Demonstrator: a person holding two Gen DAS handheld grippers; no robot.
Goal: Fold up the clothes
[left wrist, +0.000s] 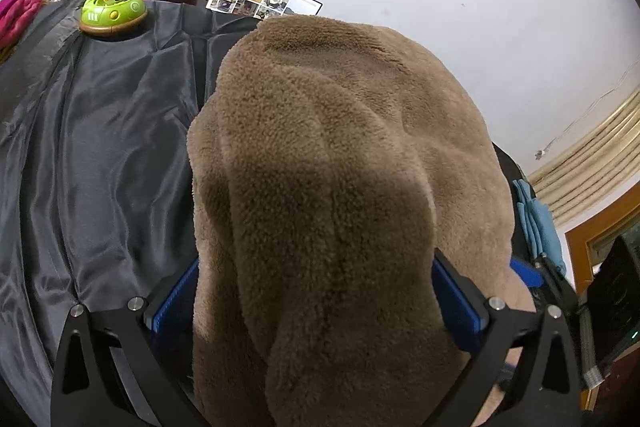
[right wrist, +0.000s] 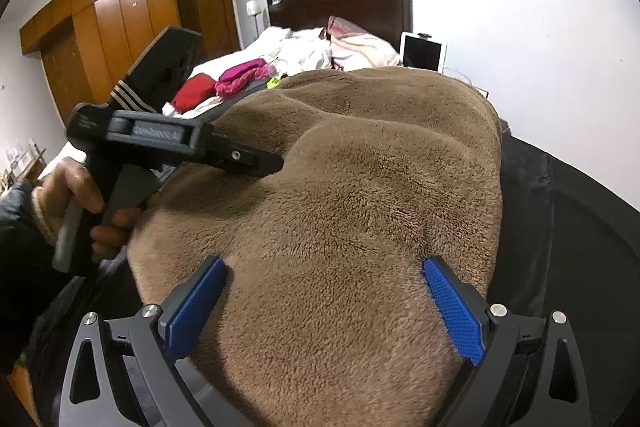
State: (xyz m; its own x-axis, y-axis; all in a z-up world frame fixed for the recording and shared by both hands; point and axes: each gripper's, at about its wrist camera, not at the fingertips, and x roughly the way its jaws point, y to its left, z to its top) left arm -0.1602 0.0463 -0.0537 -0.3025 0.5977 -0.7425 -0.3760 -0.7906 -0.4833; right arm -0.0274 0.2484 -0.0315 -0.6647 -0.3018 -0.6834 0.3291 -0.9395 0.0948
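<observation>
In the left wrist view, the brown fleece garment [left wrist: 336, 195] fills the gap between the blue pads of the left gripper [left wrist: 316, 291]. Its fingers [left wrist: 460, 301] stand wide apart, and the pile bulges between them, so whether they bear on the cloth cannot be told. The garment lies bunched over a dark satin sheet [left wrist: 100, 131] on the bed, near a green toy [left wrist: 113, 11].

In the right wrist view, the right gripper [right wrist: 324, 303] likewise straddles the fleece with its fingers [right wrist: 454, 311] spread. The left gripper sits across the garment's far-left edge, held by a hand [right wrist: 76, 203].

To fold well, each gripper would likely need a single edge layer, not a thick wad, and both should lift evenly so the fleece hangs flat.
</observation>
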